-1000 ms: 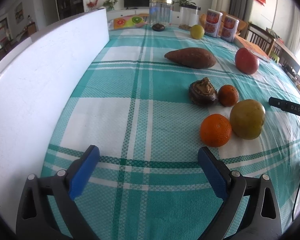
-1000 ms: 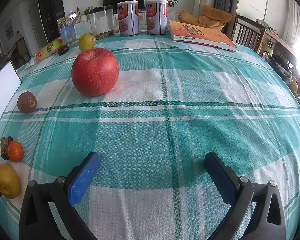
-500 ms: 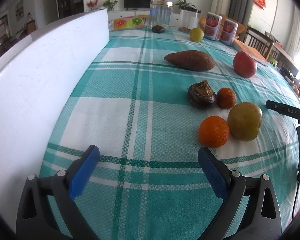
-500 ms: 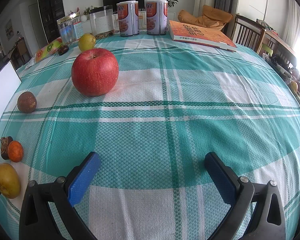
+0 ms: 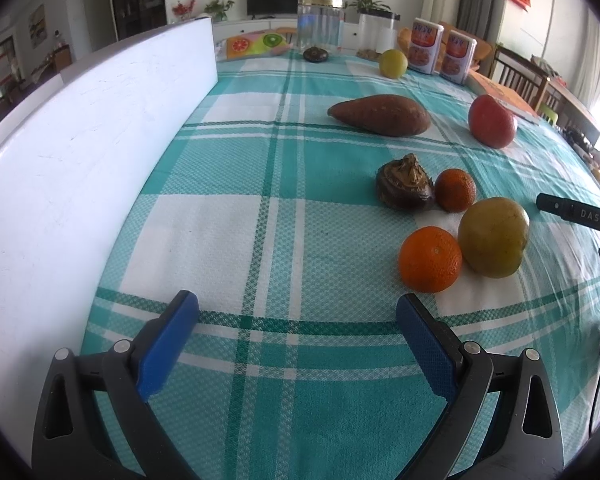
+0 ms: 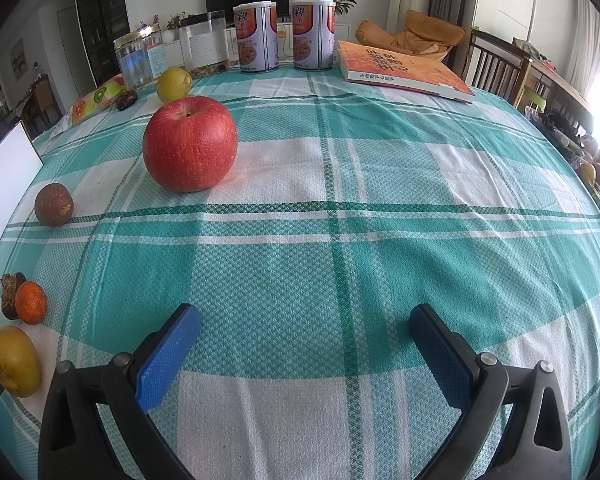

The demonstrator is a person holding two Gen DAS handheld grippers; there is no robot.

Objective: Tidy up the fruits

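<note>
Since the earlier shot the left gripper (image 5: 297, 316) has crept a bit closer to the fruit cluster, so the orange and pear look bigger now; the right gripper (image 6: 305, 330) hasn't budged.

Both sets of fingers are spread wide apart, holding nothing, blue textured pads facing each other low over the woven teal-and-white plaid tablecloth (image 5: 236, 240).

Fruit on the left camera: a round, pebbly-skinned orange (image 5: 430, 259) touching a smooth yellow-green pear (image 5: 493, 237), near and to the right. Just past them sit a small mandarin (image 5: 455, 190) and a dark, ridged, knobbly thing (image 5: 405, 187), maybe a water chestnut or taro, hard to tell. Farther out lies a long tapered sweet potato (image 5: 380, 115), with a red apple (image 5: 492, 127) to its right and a yellowish round fruit (image 5: 393, 63) at the far end by two cans (image 5: 425, 51).

A tall white foam board (image 5: 80, 160) runs along the left side.

On the right camera the apple (image 6: 189, 143) is big, glossy and speckled, far left of the open fingers. An orange-covered book (image 6: 400, 70) lies flat at the far right.
</note>
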